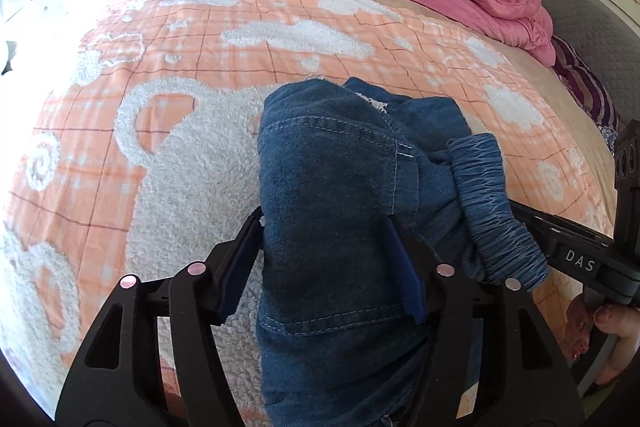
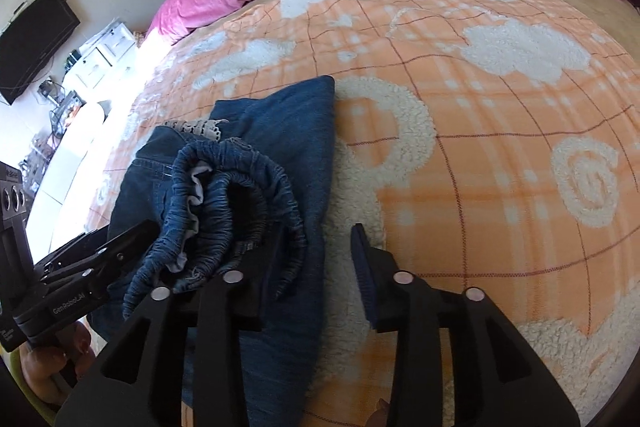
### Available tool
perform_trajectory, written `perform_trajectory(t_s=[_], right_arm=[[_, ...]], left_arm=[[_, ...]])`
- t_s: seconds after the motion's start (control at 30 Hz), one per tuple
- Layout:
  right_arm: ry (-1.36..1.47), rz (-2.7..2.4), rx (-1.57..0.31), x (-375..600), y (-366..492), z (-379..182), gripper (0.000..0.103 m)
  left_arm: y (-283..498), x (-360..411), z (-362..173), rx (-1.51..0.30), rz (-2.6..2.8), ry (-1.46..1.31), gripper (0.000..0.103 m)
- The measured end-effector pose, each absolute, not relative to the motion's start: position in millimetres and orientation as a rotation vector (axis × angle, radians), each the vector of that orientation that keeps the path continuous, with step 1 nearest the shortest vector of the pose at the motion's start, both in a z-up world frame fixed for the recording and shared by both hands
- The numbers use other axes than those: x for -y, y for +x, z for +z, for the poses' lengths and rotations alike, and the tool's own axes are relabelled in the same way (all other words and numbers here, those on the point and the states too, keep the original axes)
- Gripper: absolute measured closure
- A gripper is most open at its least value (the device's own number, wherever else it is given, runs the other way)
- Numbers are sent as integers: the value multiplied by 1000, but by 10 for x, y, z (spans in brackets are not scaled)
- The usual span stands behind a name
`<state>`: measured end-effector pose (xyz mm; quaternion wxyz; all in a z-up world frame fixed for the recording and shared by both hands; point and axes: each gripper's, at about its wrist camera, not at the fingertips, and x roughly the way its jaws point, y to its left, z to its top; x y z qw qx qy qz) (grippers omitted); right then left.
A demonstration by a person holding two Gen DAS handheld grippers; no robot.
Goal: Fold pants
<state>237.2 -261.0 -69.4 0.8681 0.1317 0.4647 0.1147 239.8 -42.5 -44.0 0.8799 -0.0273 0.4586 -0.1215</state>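
Letting go after a fold: left gripper (image 1: 324,259) spread astride pants (image 1: 332,167), right gripper (image 2: 316,267) parted, empty; next, smoothing on bed (image 2: 480,155)

The left gripper (image 1: 324,259) points down at a slant. Its two black fingers stand apart, one on each side of a fold of the blue pants (image 1: 332,187). The blue pads sit right at the cloth, but whether they press it cannot be told.

The right gripper (image 2: 316,279) also points down at a slant. Its fingers are apart too. The left finger lies on the pants and the right finger is over the blanket, with nothing squeezed between them.

A hand (image 1: 612,339) holds the right gripper from below, with painted nails showing. Another hand (image 2: 52,359) holds the left gripper from below.
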Motion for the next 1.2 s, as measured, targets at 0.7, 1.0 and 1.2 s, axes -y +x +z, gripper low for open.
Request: perform_trajectory(t_s=[0.7, 1.0, 1.2], right_arm=[[173, 159, -930, 2703, 1847, -550, 35], [137, 163, -870, 2718, 1383, -413, 22], [118, 161, -840, 2719, 1095, -342, 8]], left_arm=[[1947, 226, -323, -936, -223, -68, 26], [1560, 170, -206, -909, -210, -77, 16], [1267, 216, -189, -902, -212, -54, 10]])
